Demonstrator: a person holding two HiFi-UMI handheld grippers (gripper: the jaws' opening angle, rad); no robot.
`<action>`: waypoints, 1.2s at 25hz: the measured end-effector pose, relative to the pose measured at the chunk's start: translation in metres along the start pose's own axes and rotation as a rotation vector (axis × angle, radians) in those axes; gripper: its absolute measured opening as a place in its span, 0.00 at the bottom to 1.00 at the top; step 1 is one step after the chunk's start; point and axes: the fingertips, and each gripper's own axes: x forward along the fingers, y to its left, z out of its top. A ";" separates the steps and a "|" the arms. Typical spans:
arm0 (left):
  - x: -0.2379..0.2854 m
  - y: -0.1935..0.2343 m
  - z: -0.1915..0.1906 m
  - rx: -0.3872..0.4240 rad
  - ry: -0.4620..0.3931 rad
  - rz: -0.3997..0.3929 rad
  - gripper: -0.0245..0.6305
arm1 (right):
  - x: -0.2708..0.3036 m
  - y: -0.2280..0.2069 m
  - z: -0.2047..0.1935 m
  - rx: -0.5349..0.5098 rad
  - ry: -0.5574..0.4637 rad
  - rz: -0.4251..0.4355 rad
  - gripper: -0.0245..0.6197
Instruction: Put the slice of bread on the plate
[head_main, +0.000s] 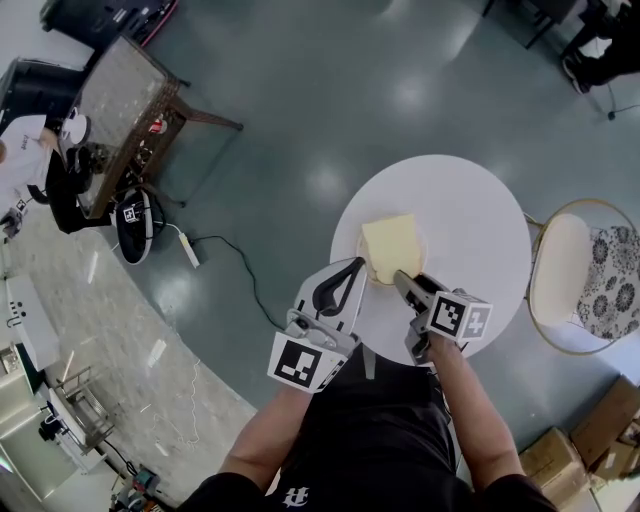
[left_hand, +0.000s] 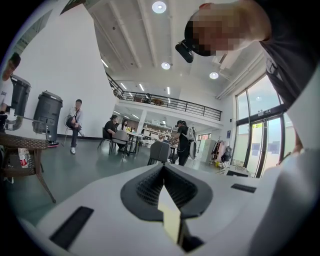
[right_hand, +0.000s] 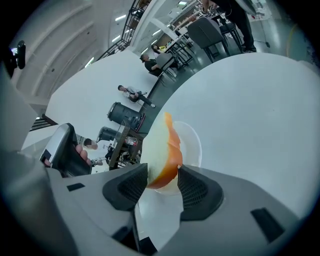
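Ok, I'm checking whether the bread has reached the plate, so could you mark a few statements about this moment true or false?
1. The bread slice stands between the jaws of the right gripper. True.
2. The left gripper holds the bread slice. False: its jaws are shut with nothing between them.
3. The plate sits on a round white table. True.
4. The bread slice hangs over the floor, clear of the plate. False: in the head view it lies over the plate.
5. A chair stands beside the table. True.
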 end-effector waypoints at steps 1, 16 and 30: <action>0.000 0.000 0.000 -0.001 0.000 0.000 0.05 | 0.000 0.000 0.000 -0.002 0.004 -0.008 0.30; -0.003 -0.013 0.009 -0.012 0.018 -0.003 0.05 | -0.004 -0.010 -0.013 -0.103 0.115 -0.141 0.48; -0.010 -0.033 0.025 -0.020 0.063 -0.024 0.05 | -0.047 0.000 0.003 -0.170 0.017 -0.197 0.52</action>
